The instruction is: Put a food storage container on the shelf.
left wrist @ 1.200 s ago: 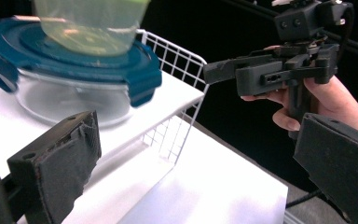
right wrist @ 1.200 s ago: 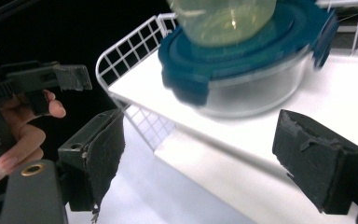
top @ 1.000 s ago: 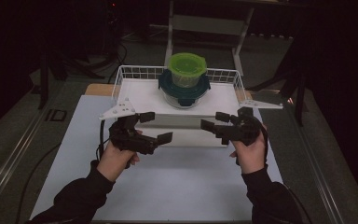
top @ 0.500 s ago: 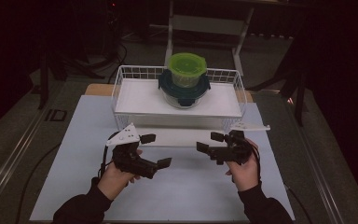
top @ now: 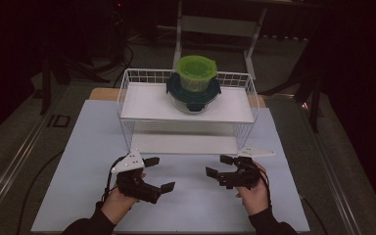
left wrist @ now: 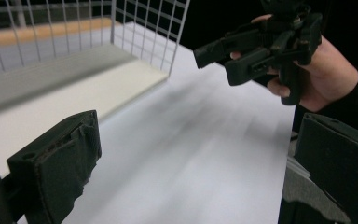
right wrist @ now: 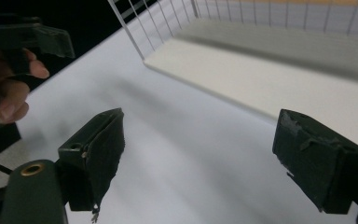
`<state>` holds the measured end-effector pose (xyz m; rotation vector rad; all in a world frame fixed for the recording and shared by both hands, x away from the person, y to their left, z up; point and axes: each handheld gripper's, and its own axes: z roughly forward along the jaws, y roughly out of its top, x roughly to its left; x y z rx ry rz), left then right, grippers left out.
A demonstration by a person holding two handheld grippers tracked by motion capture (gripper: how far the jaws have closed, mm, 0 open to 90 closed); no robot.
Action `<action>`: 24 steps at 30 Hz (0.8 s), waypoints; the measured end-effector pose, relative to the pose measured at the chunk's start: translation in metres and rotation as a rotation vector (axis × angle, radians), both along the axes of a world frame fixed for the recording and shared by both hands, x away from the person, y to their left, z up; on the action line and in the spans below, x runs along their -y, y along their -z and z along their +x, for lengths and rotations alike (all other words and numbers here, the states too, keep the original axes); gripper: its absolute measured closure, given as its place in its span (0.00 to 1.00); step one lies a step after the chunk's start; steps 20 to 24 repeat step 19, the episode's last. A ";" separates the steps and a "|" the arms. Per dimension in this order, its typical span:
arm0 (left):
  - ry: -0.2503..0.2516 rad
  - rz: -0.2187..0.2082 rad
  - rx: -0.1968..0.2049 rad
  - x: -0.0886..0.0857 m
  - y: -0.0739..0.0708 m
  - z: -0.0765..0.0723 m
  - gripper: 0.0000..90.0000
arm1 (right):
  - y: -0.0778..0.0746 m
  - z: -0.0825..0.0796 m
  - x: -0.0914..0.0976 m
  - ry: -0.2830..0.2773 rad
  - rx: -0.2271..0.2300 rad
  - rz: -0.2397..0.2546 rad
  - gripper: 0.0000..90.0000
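A green-lidded container (top: 196,72) sits on top of a dark teal-lidded clear bowl (top: 192,96), both on the upper shelf of a white wire rack (top: 142,104). My left gripper (top: 160,173) hovers over the white table mat in front of the rack's left half, open and empty. My right gripper (top: 218,165) is level with it in front of the rack's right half, also open and empty. Each points inward at the other. In the left gripper view, my left gripper (left wrist: 191,177) faces the right gripper (left wrist: 261,46). In the right gripper view, my right gripper (right wrist: 207,158) has the rack's lower shelf (right wrist: 279,84) ahead.
The white mat (top: 78,161) covers a wooden table with dark floor around it. The rack's lower shelf (top: 183,143) is bare. A white frame (top: 215,24) stands behind the table. Cables trail from both grippers.
Both hands have pulled back from the rack toward the near edge of the mat. The jaws stayed open. The containers have not moved.
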<state>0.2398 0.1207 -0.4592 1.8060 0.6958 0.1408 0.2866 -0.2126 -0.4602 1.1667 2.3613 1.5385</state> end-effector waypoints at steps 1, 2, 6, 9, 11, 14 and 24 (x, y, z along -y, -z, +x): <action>0.002 0.012 -0.001 0.001 0.003 -0.001 0.00 | 0.004 -0.001 0.001 0.007 -0.004 -0.007 0.18; 0.001 0.023 0.002 0.002 0.006 -0.002 0.00 | 0.008 -0.001 0.002 0.013 -0.009 -0.015 0.18; -0.002 0.045 0.018 0.002 0.015 -0.006 0.00 | 0.020 -0.006 0.009 0.037 -0.017 -0.022 0.18; -0.009 0.062 0.021 0.002 0.021 -0.006 0.00 | 0.028 -0.009 0.013 0.048 -0.026 -0.047 0.18; -0.014 0.061 0.013 0.002 0.025 -0.007 0.00 | 0.031 -0.011 0.016 0.056 -0.033 -0.051 0.18; -0.016 0.080 0.026 0.002 0.029 -0.009 0.00 | 0.033 -0.015 0.021 0.062 0.007 -0.075 0.18; -0.010 0.083 0.023 0.002 0.033 -0.009 0.00 | 0.034 -0.017 0.030 0.080 0.024 -0.062 0.18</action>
